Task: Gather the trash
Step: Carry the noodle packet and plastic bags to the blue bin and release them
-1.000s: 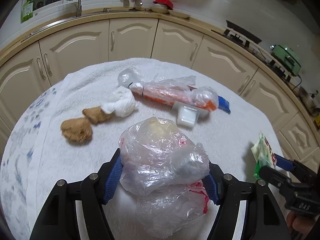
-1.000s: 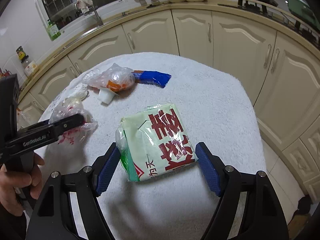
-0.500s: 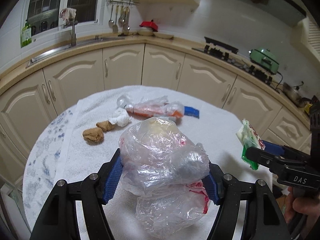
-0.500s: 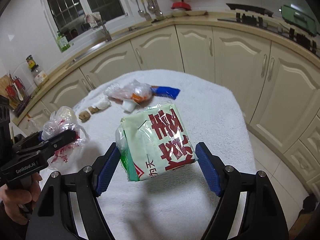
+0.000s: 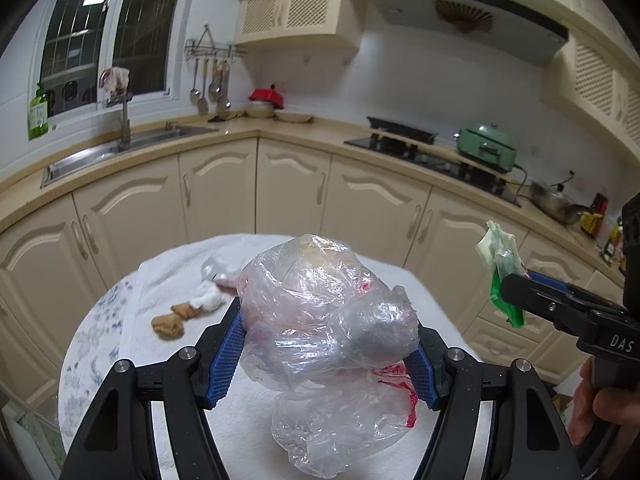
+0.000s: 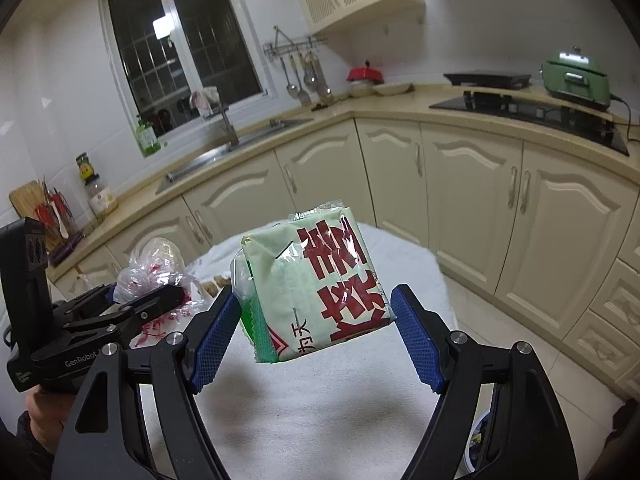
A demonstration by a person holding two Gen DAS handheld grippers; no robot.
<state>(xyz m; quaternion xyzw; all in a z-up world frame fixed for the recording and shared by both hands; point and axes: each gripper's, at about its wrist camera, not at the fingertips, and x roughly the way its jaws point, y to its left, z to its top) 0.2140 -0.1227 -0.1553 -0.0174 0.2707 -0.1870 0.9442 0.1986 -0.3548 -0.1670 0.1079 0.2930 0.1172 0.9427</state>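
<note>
My left gripper (image 5: 326,360) is shut on a crumpled clear plastic bag (image 5: 324,320) with red print and holds it well above the round white-towelled table (image 5: 256,432). The bag also shows in the right wrist view (image 6: 154,272). My right gripper (image 6: 316,332) is shut on a pale green packet (image 6: 316,288) with red characters, lifted above the table; the packet shows edge-on in the left wrist view (image 5: 500,272). Left on the table are two brown lumps (image 5: 168,324) and a white tissue wad (image 5: 208,300); other trash is hidden behind the bag.
Cream kitchen cabinets (image 5: 296,192) curve behind the table, with a sink (image 5: 120,152), a hob (image 5: 432,152) and a green cooker (image 5: 486,148) on the counter. Tiled floor (image 6: 532,336) lies to the table's right.
Both grippers have risen high above the table with their loads and tilted up, so the table looks smaller and lower. Neither grip has changed.
</note>
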